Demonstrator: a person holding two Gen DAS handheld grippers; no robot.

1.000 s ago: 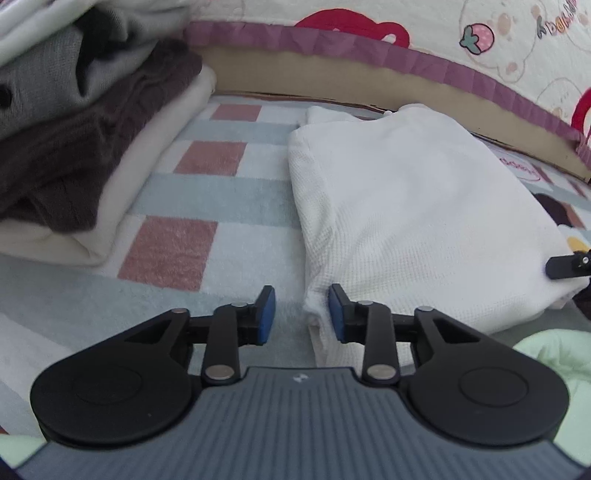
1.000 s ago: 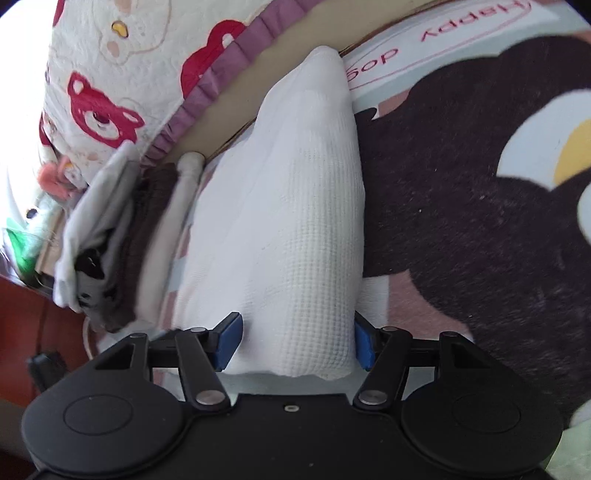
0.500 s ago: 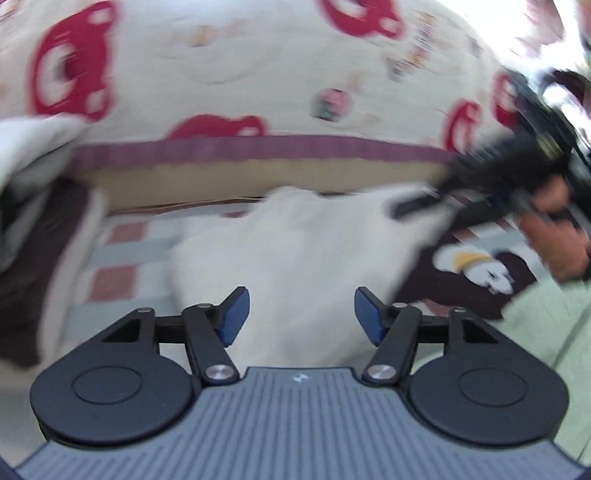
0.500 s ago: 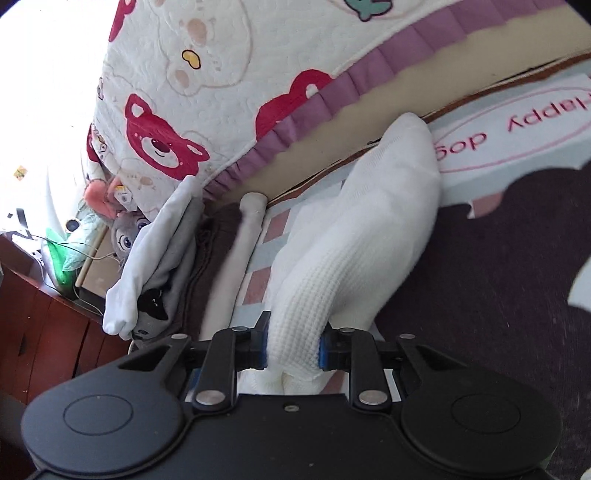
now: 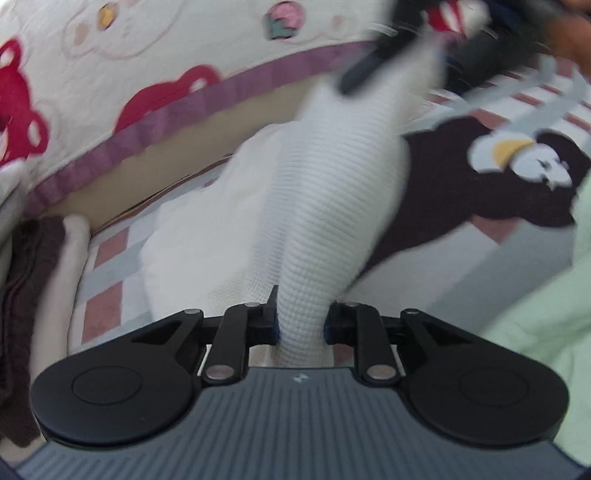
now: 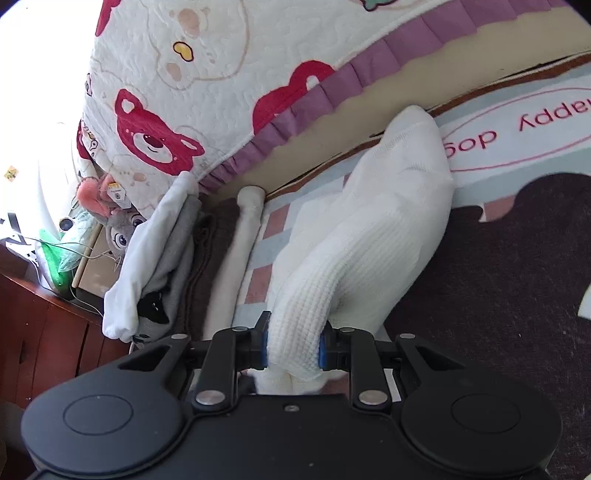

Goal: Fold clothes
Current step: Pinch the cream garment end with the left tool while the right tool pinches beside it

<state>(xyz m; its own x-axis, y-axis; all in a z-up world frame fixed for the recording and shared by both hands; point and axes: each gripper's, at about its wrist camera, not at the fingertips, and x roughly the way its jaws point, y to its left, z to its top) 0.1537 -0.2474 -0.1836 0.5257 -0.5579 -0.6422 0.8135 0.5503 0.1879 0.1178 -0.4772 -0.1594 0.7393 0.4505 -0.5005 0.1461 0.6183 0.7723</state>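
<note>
Left gripper [image 5: 300,321]: jaws closing, pads pressed on a bunched fold of the white waffle-knit garment [image 5: 332,206], which passes between them and rises toward the top of the view. Left-wrist view is motion-blurred. At its upper edge the right gripper [image 5: 373,70] shows as a dark smear, w/ a blurred hand [image 5: 569,33] behind it, at the garment's far end.

Right gripper [image 6: 292,345]: jaws easing open slightly, yet both blue pads [image 6: 263,349] press a rolled edge of the same garment [image 6: 388,229]; the fabric bulges between and beyond them. So each gripper grasps one end; the cloth's middle sags onto the patterned mat [image 6: 517,266].

Garment's place: on the mat's checked part, near the mat's far edge, along the bed's side. Its far corner lies just beside the "Happy dog" oval [image 6: 524,133] printed on the mat.

Stack of folded clothes [image 6: 207,258] (white, grey, dark brown, cream): at the mat's left edge, close to the garment, apart from it.

Bear-print quilt [image 6: 207,81] w/ purple frill hangs over the bed's side behind both. Pale green cloth [image 5: 546,302]: right margin of the left-wrist view.
</note>
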